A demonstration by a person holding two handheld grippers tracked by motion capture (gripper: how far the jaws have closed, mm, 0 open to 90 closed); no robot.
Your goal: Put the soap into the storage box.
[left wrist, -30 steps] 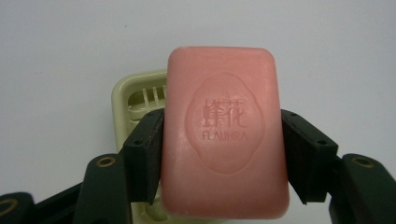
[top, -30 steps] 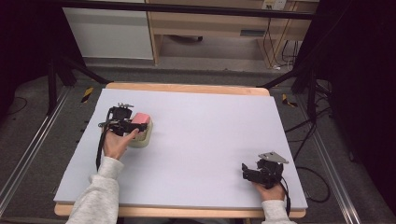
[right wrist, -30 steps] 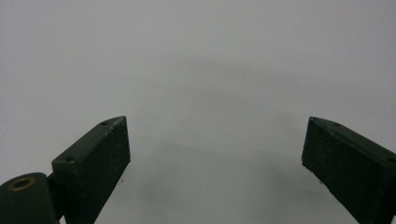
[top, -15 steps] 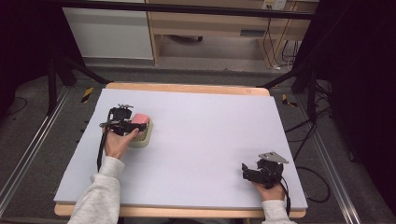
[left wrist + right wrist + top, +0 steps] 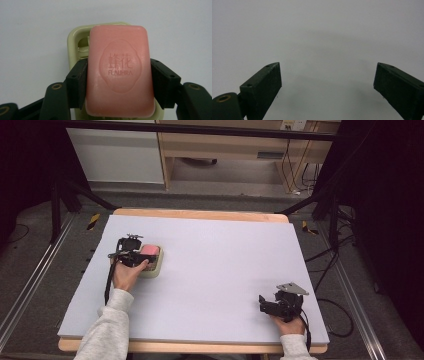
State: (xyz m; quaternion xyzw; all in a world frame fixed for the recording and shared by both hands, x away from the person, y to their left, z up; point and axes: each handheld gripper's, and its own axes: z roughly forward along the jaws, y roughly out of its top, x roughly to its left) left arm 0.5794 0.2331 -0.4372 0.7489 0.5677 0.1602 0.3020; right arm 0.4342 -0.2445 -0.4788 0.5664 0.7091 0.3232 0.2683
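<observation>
the left gripper point(image 5: 120, 82) is clamped on the pink soap bar point(image 5: 120, 72), one pad on each long side. the bar sits over the pale green soap dish point(image 5: 75, 40), which stands near the left edge of the table point(image 5: 225, 270), about midway between its far and near edges. whether the bar rests in the dish or hangs just above it cannot be told. in the high view the left gripper point(image 5: 131, 254) lies just beside the dish point(image 5: 155, 267), with the bar point(image 5: 150, 251) on top.

the right gripper point(image 5: 272, 306) rests near the right end of the near edge, jaws spread wide with nothing between them; the right gripper view shows bare surface between the jaws.

risks from this state:
- slip: soap is smooth and the pads bear on narrow side faces. a fast lift or a wrist roll may let the bar slide out and drop.
- dish drag: if the bar is seated, pulling sideways may tip or shift the light dish, since nothing restrains it.
- skew: the bar sits off-centre over the dish, so releasing here may leave it perched on the rim.
</observation>
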